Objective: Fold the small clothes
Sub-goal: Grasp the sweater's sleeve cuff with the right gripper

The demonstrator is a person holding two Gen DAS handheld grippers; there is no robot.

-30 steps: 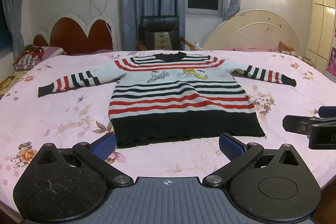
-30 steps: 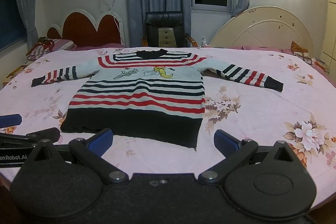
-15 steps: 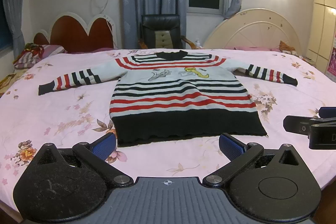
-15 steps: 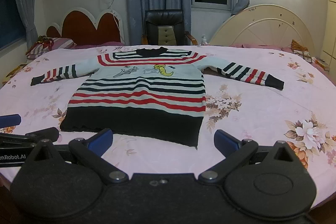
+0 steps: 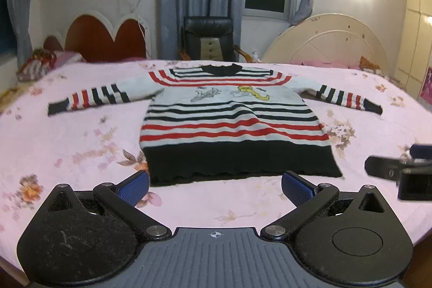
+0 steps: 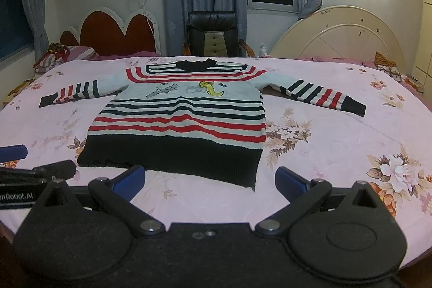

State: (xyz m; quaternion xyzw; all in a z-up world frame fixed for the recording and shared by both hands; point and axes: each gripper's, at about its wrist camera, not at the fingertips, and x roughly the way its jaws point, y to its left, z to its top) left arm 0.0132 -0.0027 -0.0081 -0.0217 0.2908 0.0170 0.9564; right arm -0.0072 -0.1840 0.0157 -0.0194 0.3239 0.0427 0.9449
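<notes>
Striped sweater lies flat straight ahead of both wide-open, empty grippers.

The red, black and pale-grey striped knitted sweater [image 5: 232, 123] is spread face-up on the pink floral bedsheet [image 5: 67, 142], black hem nearest the grippers, collar farthest, sleeves stretched out to either side, so its long axis runs sleeve to sleeve, across the line of approach. The left gripper [image 5: 215, 184] hovers just short of the hem, roughly centred on it, blue pads spread wide and holding nothing. The right gripper [image 6: 210, 178] hangs off the hem's right corner, equally spread and empty. Judging by this, each gripper is nearer the sleeve on its own side of the sweater.
</notes>
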